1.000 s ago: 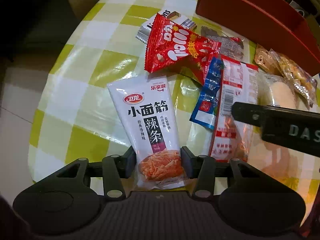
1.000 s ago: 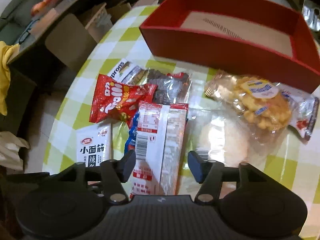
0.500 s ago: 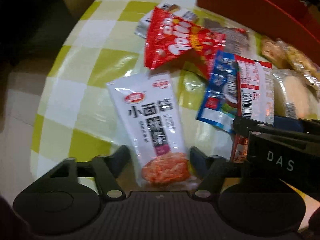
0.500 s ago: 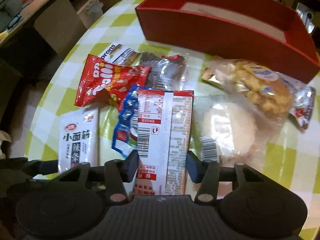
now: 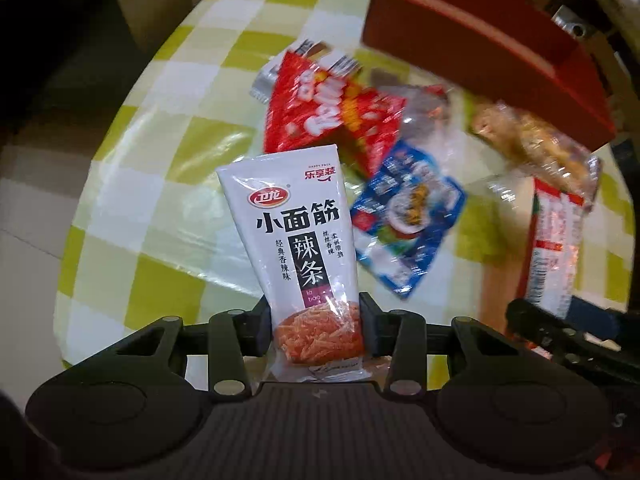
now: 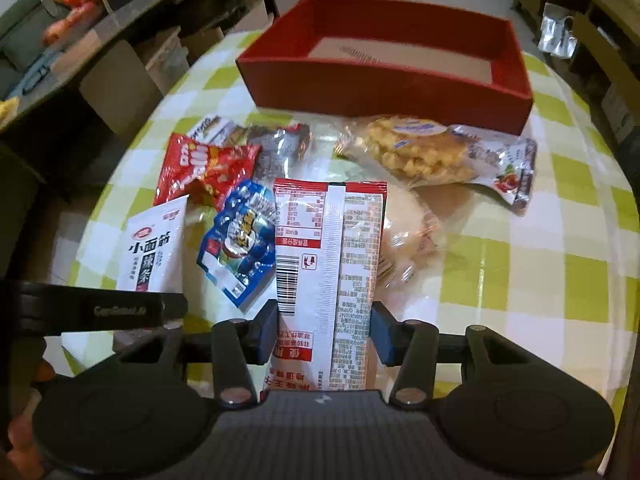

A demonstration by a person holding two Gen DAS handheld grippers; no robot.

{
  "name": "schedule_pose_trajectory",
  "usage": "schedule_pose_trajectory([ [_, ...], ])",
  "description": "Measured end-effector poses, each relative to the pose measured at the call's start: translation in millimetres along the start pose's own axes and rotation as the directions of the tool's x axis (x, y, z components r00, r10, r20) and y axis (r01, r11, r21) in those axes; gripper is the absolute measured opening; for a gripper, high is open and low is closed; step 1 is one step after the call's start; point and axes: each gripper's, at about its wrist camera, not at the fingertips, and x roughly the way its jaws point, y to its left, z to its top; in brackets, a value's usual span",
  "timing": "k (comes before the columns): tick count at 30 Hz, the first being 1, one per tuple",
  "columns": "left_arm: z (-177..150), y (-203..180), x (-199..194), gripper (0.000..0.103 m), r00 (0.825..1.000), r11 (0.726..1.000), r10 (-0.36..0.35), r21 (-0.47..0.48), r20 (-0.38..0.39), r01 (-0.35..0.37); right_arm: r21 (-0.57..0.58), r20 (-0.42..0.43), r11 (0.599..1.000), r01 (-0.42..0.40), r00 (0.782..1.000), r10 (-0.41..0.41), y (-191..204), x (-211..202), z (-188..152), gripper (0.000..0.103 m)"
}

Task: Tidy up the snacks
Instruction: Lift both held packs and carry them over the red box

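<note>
Since the earlier frames, the blue pouch (image 5: 408, 220), then half covered by the red-and-white packet (image 6: 330, 272), had come into full view, and that packet now stood lifted between the right gripper's pads. The white spicy-strip pouch (image 5: 298, 248) had also risen off the checked tablecloth (image 5: 168, 200), tilted, its lower end pinched in the left gripper (image 5: 316, 330), whose jaws had just been closing onto it and now pressed both its sides. The right gripper (image 6: 324, 332) was likewise clamped on the red-and-white packet at its lower part, jaws narrow, having closed a little further at most.

The red box (image 6: 384, 88) sat at the far side of the table, its near wall just behind the waffle bag (image 6: 420, 152), its inside bare but for the pale base. The red crisp bag (image 6: 200, 168) lay over silver and dark wrappers (image 6: 276, 148), touching the blue pouch. A clear bag with a pale bun (image 6: 408, 240) lay just right of the held packet, partly behind it.

The table's rounded left edge ran close to the left gripper, floor below it. Open cloth lay to the right of the bun and along the near right side; the gap between the snacks and the box was narrow.
</note>
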Motion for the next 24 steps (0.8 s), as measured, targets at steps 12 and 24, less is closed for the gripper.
schedule_pose_trajectory([
  [12,48,-75,-12,0.05,0.979,0.99,0.084,0.092,0.188,-0.103,0.042,0.143,0.993,-0.108,0.984,0.101,-33,-3,41,0.053],
  [24,88,-91,-13,0.05,0.978,0.996,-0.009,0.092,0.21,-0.011,0.105,0.203,0.98,-0.168,0.969,0.144,-54,-10,75,0.053],
])
